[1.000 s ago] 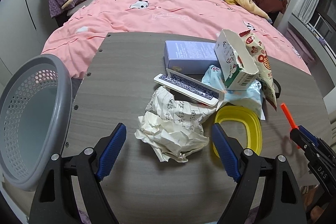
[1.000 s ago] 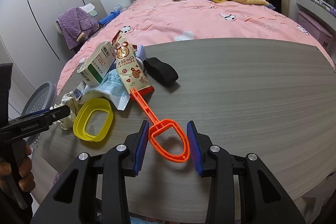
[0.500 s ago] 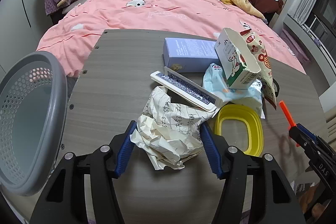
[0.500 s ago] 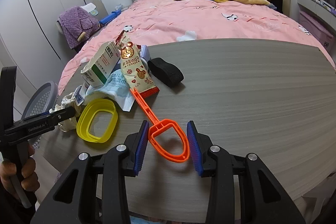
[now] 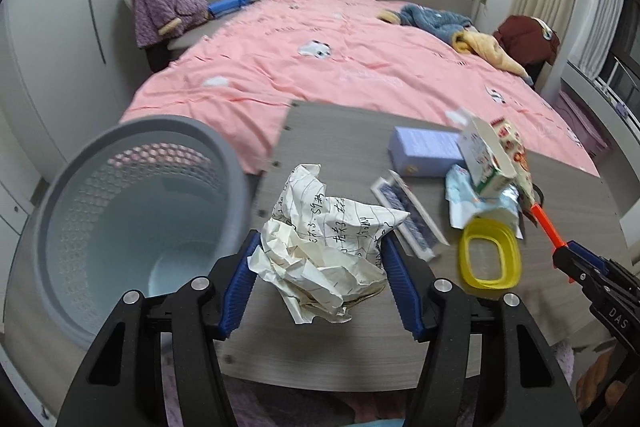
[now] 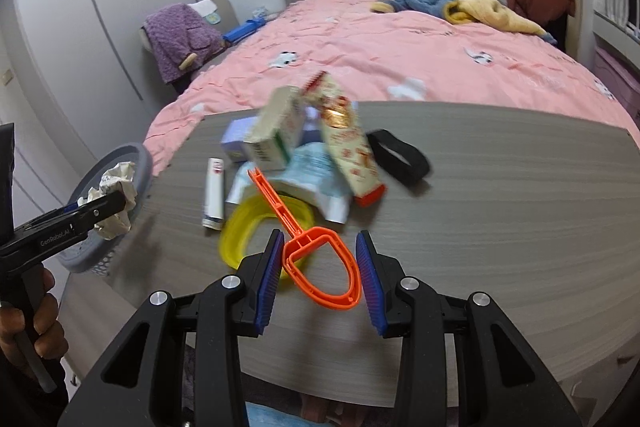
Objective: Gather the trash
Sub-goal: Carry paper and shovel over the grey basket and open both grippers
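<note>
My left gripper (image 5: pixel 318 277) is shut on a crumpled ball of lined paper (image 5: pixel 324 239), lifted off the grey table (image 5: pixel 328 143) near its left edge. A grey mesh waste basket (image 5: pixel 120 211) stands just left of the paper. In the right wrist view the same paper ball (image 6: pixel 116 199) hangs by the basket (image 6: pixel 140 163). My right gripper (image 6: pixel 318 277) is shut on the loop end of an orange plastic scoop (image 6: pixel 320 267), raised above the table, its handle pointing to the litter pile. That scoop's tip (image 5: pixel 544 223) shows at the right of the left wrist view.
On the table lie a yellow oval ring (image 5: pixel 490 259), a card box (image 5: pixel 408 215), a lilac box (image 5: pixel 428 151), a small carton (image 5: pixel 488 159), a snack bag (image 6: pixel 348 143), a pale wrapper (image 6: pixel 312 175) and a black pouch (image 6: pixel 400 157). Behind is a pink bed (image 5: pixel 340 75).
My left gripper closed on the paper ball, lifted it and carried it left toward the basket. My right gripper rose with the orange scoop, whose handle now hangs over the yellow ring.
</note>
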Tool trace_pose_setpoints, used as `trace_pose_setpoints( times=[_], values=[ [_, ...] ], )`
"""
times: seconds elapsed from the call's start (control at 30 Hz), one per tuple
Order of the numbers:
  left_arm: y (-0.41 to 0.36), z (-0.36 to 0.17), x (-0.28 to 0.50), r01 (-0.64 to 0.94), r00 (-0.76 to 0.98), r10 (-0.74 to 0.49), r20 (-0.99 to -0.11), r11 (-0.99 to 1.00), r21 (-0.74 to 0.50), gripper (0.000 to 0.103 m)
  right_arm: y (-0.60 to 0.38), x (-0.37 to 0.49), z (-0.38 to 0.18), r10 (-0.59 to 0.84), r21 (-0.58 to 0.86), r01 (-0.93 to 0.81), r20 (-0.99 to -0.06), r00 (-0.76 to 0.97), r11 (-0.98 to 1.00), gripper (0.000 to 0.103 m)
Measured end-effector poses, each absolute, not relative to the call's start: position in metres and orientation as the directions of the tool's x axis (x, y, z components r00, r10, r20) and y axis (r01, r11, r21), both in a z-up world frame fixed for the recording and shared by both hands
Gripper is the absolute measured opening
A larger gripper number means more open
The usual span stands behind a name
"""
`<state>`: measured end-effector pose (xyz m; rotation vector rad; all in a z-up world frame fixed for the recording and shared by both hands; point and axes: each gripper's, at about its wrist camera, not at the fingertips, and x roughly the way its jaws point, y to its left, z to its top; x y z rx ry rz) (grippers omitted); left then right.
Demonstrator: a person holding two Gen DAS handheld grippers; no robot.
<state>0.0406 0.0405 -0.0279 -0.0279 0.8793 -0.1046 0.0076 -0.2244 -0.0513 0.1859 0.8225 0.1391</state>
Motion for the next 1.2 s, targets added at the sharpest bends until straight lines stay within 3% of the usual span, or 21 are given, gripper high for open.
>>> trace_pose_setpoints(
  times=[0.27, 0.63, 1.03, 1.2],
  values=[
    [0.119, -0.022, 0.04, -0.083, 0.674, 0.051, -0.737, 0.997, -0.007, 0.059, -0.129, 0.042, -0.03, 0.334, 0.212, -0.262, -0.691, 0.641, 0.942, 0.037],
    [0.218, -0.038, 0.05, -0.255, 0.628, 0.156, -0.763, 0.967, -0.012, 0.059, 0.012, 0.095, -0.036, 0.493, 0.22, -0.511, -0.717, 0.493, 0.831, 0.037],
    [0.242, -0.053, 0.054, -0.282, 0.602, 0.16, -0.782, 0.959, -0.021, 0.061, 0.065, 0.117, -0.053, 0.492, 0.195, -0.563, -0.751, 0.441, 0.803, 0.037],
    [0.245, -0.056, 0.054, -0.292, 0.598, 0.162, -0.785, 0.956, -0.024, 0.066, 0.063, 0.114, -0.048, 0.488, 0.185, -0.558, -0.74, 0.463, 0.809, 0.049]
  ],
)
